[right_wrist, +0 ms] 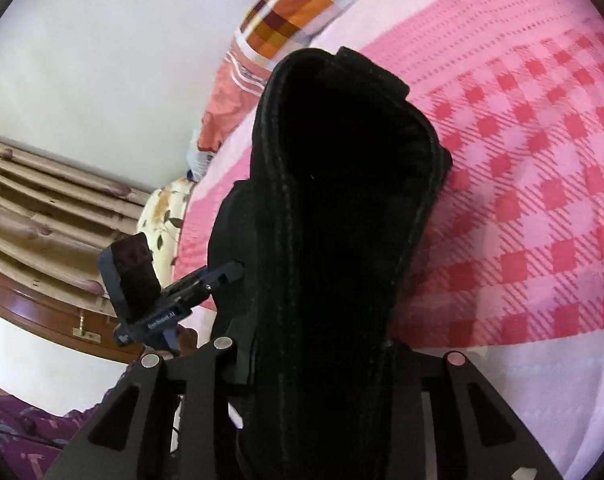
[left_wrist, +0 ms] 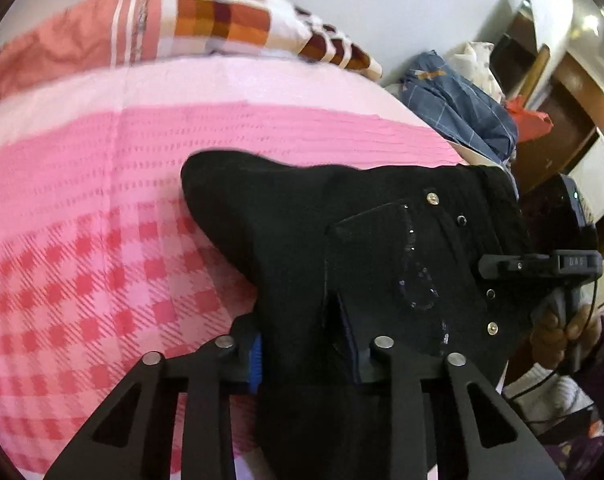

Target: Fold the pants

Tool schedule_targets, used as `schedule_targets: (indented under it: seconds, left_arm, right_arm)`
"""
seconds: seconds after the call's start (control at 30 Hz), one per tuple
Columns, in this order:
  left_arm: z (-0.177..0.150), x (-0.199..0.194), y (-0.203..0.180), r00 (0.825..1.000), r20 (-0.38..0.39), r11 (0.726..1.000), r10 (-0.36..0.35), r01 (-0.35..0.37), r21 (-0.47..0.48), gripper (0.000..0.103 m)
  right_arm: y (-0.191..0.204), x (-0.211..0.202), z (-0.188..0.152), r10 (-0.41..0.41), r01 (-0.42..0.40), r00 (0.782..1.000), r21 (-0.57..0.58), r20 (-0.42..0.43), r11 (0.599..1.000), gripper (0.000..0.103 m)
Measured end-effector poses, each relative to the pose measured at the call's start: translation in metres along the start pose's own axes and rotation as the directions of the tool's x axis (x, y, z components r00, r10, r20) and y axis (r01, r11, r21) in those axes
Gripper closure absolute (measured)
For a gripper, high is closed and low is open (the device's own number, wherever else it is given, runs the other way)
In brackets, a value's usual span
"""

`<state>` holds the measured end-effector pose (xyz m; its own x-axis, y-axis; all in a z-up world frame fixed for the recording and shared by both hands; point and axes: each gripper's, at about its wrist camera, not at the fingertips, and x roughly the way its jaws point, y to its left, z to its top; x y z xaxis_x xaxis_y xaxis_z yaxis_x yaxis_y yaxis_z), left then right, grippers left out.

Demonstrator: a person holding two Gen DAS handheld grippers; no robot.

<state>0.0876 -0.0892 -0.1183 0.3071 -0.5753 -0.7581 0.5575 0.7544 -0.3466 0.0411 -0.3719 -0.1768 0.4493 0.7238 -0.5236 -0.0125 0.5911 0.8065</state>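
Note:
Black pants [left_wrist: 342,240] with rivets and a sequined back pocket hang over the pink checked bed. My left gripper [left_wrist: 306,356] is shut on the pants fabric near the pocket and holds it up. The right gripper shows at the far right of the left wrist view [left_wrist: 542,264], at the waistband. In the right wrist view the pants [right_wrist: 342,200] drape as a dark bundle from my right gripper [right_wrist: 322,360], which is shut on them. The left gripper [right_wrist: 218,276] appears there at the left, gripping the pants' other edge.
The bed has a pink checked cover [left_wrist: 102,260] and an orange plaid pillow [left_wrist: 222,12] at its head. A pile of blue and white clothes [left_wrist: 458,100] lies beside the bed. Curtains [right_wrist: 42,208] and a wooden ledge stand at the left in the right wrist view.

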Motion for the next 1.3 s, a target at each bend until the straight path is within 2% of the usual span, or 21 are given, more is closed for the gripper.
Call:
schedule_targets:
  seconds: [0.13,0.27,0.47,0.53,0.67,0.83,1.23,1.3]
  left_arm:
    - [0.007,-0.022,-0.005,0.999,0.05,1.0,-0.007,0.007,0.001,0.076]
    - [0.012,-0.047,0.006,0.996,0.093,1.0,0.015,-0.013,-0.027,0.077]
    - [0.021,-0.094,0.033,0.98,0.157,0.992,0.125,-0.119,-0.05,0.077]
    - [0.026,-0.11,0.046,0.967,0.172,0.982,0.186,-0.18,-0.052,0.077]
    - [0.031,-0.134,0.079,0.947,0.19,0.965,0.26,-0.247,-0.089,0.077]
    - [0.037,-0.156,0.132,0.912,0.204,0.933,0.355,-0.332,-0.136,0.077]
    - [0.082,-0.17,0.25,0.825,0.228,0.854,0.517,-0.48,-0.199,0.077]
    - [0.089,-0.167,0.266,0.816,0.225,0.845,0.532,-0.494,-0.205,0.077]
  right_arm:
    - [0.01,-0.008,-0.001,0.065,-0.065,0.998,0.012,0.028,0.998,0.073]
    - [0.032,-0.002,0.004,0.118,-0.118,0.992,-0.019,0.031,0.993,0.073]
    - [0.068,0.032,0.031,0.174,-0.173,0.985,-0.078,-0.001,0.982,0.073]
    - [0.083,0.054,0.045,0.197,-0.198,0.98,-0.093,-0.021,0.976,0.073]
    - [0.109,0.1,0.07,0.23,-0.235,0.971,-0.102,-0.062,0.967,0.073]
    - [0.145,0.168,0.108,0.256,-0.27,0.959,-0.119,-0.12,0.956,0.073]
    - [0.197,0.31,0.194,0.288,-0.314,0.94,-0.137,-0.182,0.939,0.073]
    - [0.199,0.325,0.204,0.287,-0.315,0.939,-0.14,-0.187,0.939,0.073]
